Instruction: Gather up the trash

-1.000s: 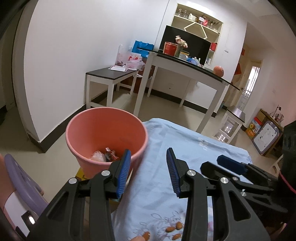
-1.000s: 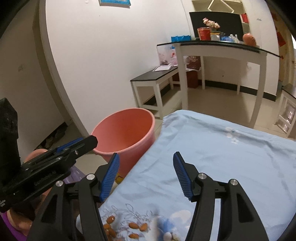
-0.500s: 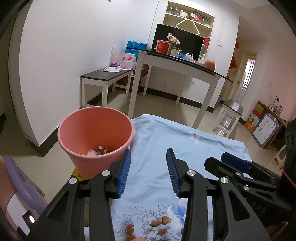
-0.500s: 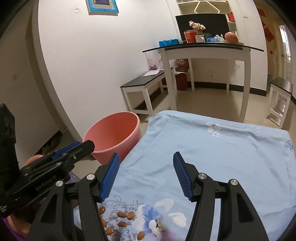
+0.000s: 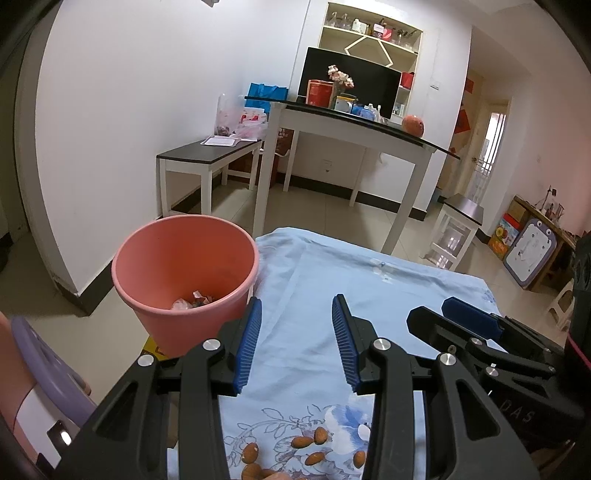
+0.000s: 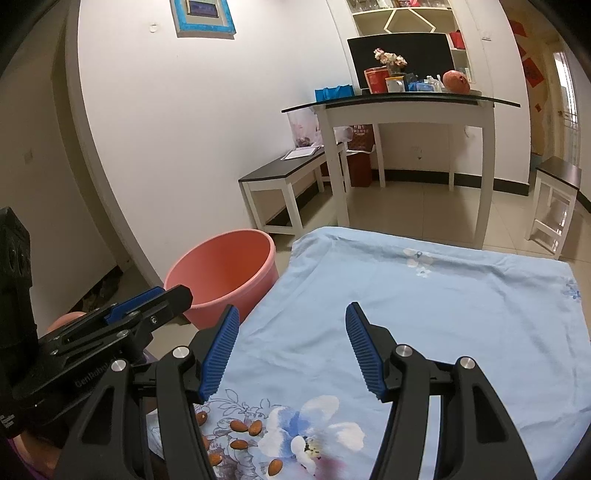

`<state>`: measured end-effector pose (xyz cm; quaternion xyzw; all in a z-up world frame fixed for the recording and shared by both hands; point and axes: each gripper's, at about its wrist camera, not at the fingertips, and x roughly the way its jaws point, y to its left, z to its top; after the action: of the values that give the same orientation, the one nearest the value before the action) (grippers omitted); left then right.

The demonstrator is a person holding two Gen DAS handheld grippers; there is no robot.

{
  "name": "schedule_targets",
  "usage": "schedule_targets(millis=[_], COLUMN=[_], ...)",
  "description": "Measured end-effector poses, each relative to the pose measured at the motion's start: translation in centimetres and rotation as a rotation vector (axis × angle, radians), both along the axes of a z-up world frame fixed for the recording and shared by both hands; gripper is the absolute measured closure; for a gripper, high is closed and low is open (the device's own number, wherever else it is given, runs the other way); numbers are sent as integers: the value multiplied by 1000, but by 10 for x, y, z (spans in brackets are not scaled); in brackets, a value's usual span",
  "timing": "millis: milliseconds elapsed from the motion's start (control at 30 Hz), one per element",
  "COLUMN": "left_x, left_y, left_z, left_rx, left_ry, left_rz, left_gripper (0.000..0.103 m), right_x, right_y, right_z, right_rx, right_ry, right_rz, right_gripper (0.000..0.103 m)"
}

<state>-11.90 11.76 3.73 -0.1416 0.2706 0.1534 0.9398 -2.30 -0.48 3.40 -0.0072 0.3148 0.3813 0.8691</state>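
Left wrist: we're holding the left gripper wide and empty, almonds partly cut off below, bucket trash indistinct; right wrist: right gripper gaping empty, fingers hiding some almonds.

We see plain white walls and a beige tiled floor. A tall white table with a black glass top stands by the wall, with a low white bench with a dark top just beside it. Behind them, cream wall shelves hang above a black flat screen. A blue-framed picture hangs on the wall, and daylight comes through a doorway on the right.
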Motion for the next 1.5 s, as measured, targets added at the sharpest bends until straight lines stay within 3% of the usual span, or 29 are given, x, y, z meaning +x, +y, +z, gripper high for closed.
schedule_targets(millis=[1500], left_x=[1], left_y=[-9], left_z=[0], left_rx=[-3], left_ry=[4], left_rz=[3], left_gripper=[63], right_x=[-5], right_y=[1], right_z=[-1], right_rx=[-3], right_ry=[-18], right_rz=[-15], right_gripper=[43])
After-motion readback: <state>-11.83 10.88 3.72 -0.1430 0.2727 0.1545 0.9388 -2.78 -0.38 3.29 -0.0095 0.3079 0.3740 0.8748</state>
